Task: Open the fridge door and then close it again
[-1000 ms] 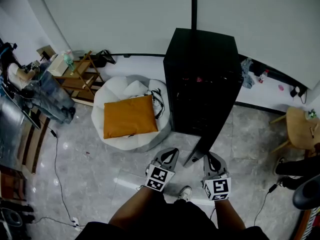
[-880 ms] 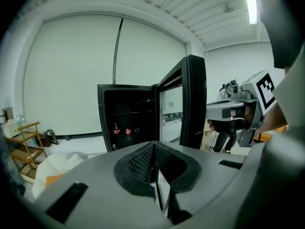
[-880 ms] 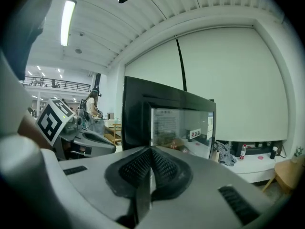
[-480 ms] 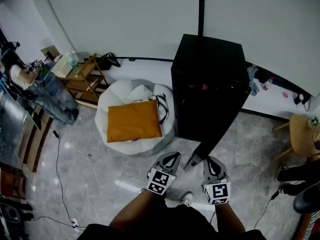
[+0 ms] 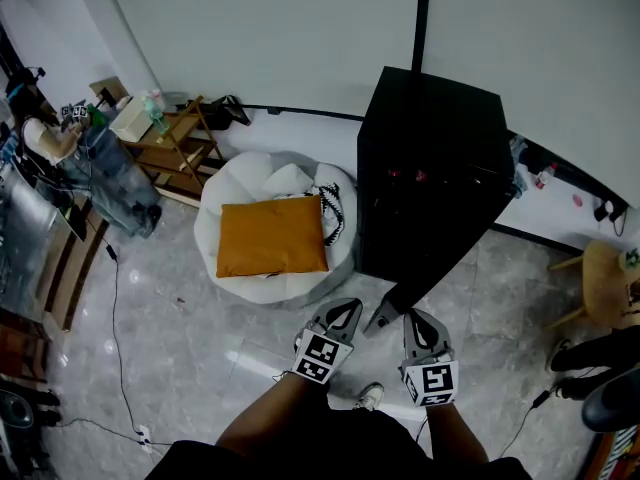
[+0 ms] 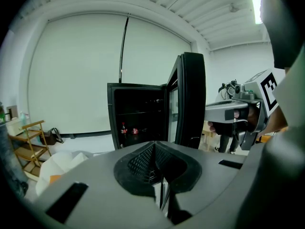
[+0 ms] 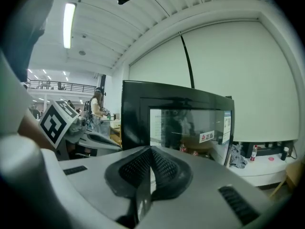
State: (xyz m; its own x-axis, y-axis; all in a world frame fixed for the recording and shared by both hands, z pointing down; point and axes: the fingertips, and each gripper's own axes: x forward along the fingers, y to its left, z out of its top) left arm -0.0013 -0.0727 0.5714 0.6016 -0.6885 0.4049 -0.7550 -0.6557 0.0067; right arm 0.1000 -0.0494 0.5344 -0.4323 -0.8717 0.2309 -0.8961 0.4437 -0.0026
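The black fridge (image 5: 430, 168) stands against the wall with its door (image 5: 397, 306) swung open, as the left gripper (image 5: 343, 310) and right gripper (image 5: 417, 320), fingers together and empty, hover beside it, closing apparently left to do.

Fridge (image 5: 432, 173) set against the far wall, its door (image 5: 398, 306) swung out toward the near side, bottles (image 6: 124, 129) kept inside, beanbag (image 5: 240, 193) placed just left of the fridge, cushion (image 5: 272, 236) laid on it, rack (image 5: 172, 148) farther left, small table (image 5: 606, 280) at right.
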